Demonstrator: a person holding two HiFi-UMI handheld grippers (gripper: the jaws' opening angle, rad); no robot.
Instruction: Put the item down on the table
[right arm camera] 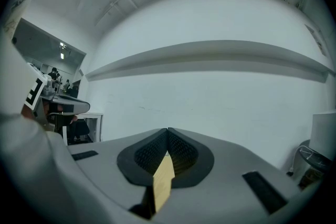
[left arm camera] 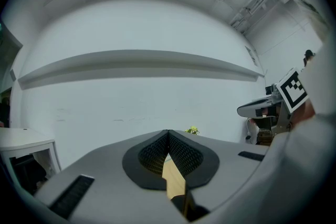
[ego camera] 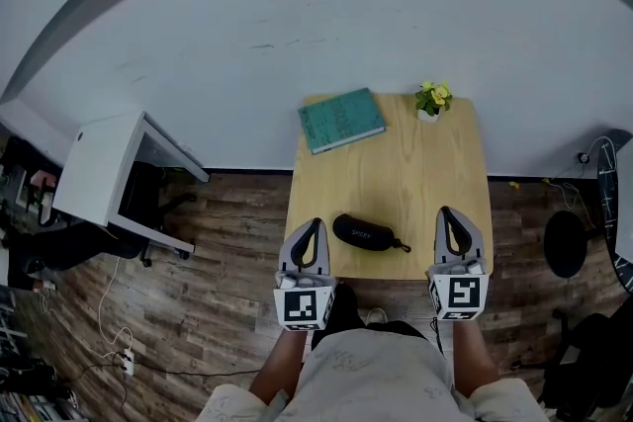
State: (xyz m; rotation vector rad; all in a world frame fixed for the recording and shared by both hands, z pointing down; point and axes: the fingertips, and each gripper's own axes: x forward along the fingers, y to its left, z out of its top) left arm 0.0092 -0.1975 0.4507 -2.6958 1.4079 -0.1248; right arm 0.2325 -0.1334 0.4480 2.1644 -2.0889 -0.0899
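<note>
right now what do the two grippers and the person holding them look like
Both the left gripper and the right gripper are light grey, with tapered jaws lined with black textured pads. Each carries a white cube with black square markers. No cables show. The person wears a pale, faintly patterned garment, and no sleeves reach the forearms.
</note>
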